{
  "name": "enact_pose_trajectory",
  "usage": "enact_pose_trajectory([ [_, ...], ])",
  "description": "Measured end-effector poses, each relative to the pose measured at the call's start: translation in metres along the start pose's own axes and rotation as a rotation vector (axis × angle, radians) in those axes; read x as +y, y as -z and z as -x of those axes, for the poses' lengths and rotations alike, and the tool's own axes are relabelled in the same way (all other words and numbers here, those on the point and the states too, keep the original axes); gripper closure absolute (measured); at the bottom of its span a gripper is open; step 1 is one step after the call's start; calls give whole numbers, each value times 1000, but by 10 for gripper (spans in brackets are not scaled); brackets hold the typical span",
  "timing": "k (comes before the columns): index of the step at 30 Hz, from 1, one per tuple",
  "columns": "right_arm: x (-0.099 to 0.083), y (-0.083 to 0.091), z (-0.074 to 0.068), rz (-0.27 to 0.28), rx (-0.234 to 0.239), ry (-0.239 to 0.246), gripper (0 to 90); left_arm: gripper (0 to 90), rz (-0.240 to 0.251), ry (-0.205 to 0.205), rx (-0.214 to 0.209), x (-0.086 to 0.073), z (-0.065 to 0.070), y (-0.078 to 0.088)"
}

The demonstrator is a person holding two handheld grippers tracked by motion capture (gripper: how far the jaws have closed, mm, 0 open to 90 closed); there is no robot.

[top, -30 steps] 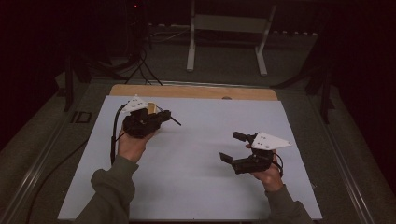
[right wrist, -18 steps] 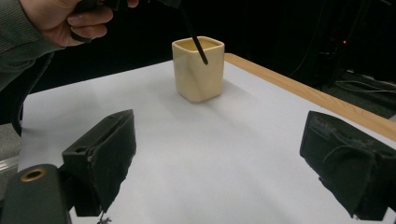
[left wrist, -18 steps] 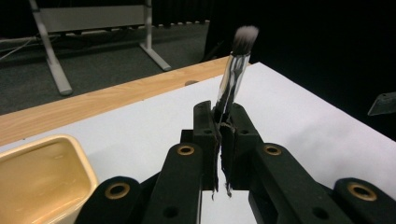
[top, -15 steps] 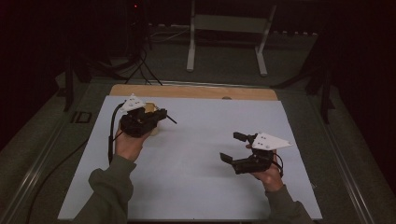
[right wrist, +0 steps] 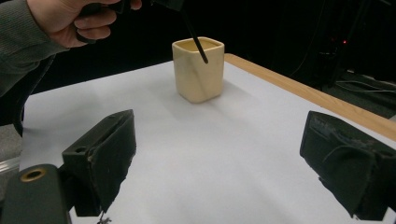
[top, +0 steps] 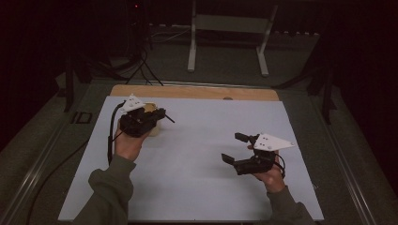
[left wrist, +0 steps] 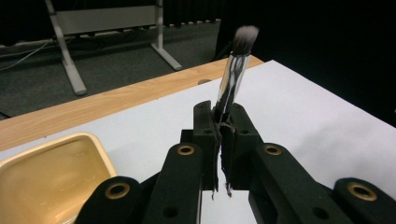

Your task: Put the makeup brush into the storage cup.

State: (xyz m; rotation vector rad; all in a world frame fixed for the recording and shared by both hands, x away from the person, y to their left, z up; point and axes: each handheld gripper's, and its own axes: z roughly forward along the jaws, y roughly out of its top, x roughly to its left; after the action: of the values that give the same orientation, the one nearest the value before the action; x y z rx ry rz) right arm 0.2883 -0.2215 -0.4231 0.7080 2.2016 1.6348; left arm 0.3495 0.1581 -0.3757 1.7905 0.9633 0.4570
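The left claw (left wrist: 223, 140) is clamped on a slim makeup brush with a silver ferrule and grey bristles (left wrist: 232, 77), held above a cream square ceramic cup (right wrist: 198, 69). The right claw (right wrist: 215, 163) gapes wide over bare white desk (top: 211, 140); a metal stand (top: 227, 28) stands in the dark room beyond.

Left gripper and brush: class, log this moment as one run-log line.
left gripper: shut on brush, above cup | right gripper: open, empty | cup: upright on white table
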Motion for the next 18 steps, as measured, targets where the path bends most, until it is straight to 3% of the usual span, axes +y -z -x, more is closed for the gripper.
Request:
enact_pose_trajectory([
  [18,0,-1,-1,-3,4,-1,105,862,6,4,31,1,-14,4],
])
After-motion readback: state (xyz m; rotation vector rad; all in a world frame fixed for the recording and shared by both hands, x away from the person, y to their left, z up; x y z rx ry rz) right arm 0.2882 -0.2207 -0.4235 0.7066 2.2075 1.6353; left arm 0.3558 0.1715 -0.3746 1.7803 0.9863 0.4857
